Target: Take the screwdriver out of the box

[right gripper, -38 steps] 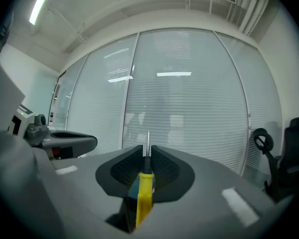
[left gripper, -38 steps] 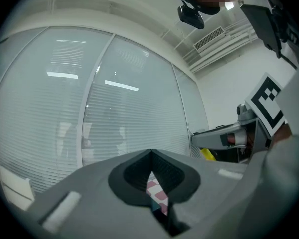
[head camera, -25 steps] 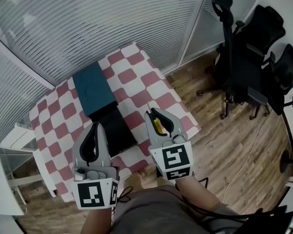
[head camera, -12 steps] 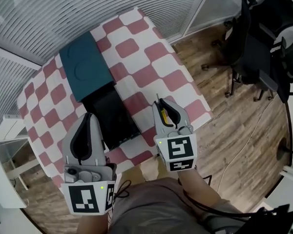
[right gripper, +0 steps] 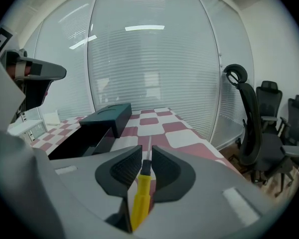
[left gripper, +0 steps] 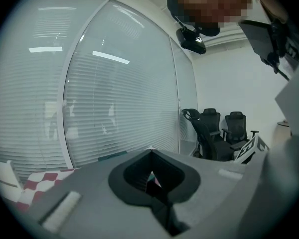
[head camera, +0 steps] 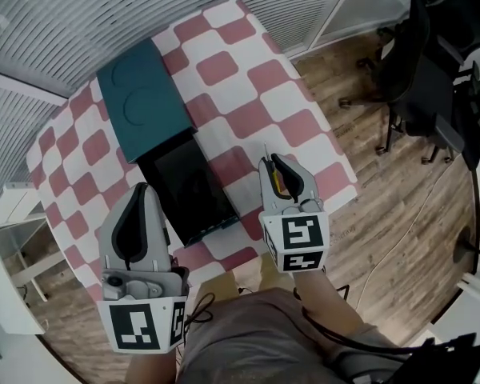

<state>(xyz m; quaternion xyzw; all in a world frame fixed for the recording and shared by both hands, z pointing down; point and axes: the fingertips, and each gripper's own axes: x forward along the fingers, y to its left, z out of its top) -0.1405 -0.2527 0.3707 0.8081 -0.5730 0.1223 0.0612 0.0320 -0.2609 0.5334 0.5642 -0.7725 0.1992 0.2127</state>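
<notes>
A yellow-handled screwdriver [right gripper: 141,193] lies between the pads of my right gripper [right gripper: 146,152], its thin shaft pointing out ahead over the checked table [head camera: 248,78]. The jaws have just opened a little further, and the pads still close on the black collar. In the head view the right gripper [head camera: 278,163] hangs over the table's near right part, with the screwdriver [head camera: 280,182] showing yellow inside it. The black open box [head camera: 184,186] lies to its left, the teal lid [head camera: 140,98] behind it. My left gripper [head camera: 140,190] is shut and empty near the box's front left.
Black office chairs [head camera: 440,70] stand on the wooden floor to the right. A glass wall with blinds runs behind the table. A white unit [head camera: 8,222] stands left of the table. In the right gripper view the box [right gripper: 84,138] and lid [right gripper: 107,116] lie ahead on the left.
Both grippers have sunk lower. The right one, with the screwdriver still in it, now sits further right of the box, by the table's near right edge.
</notes>
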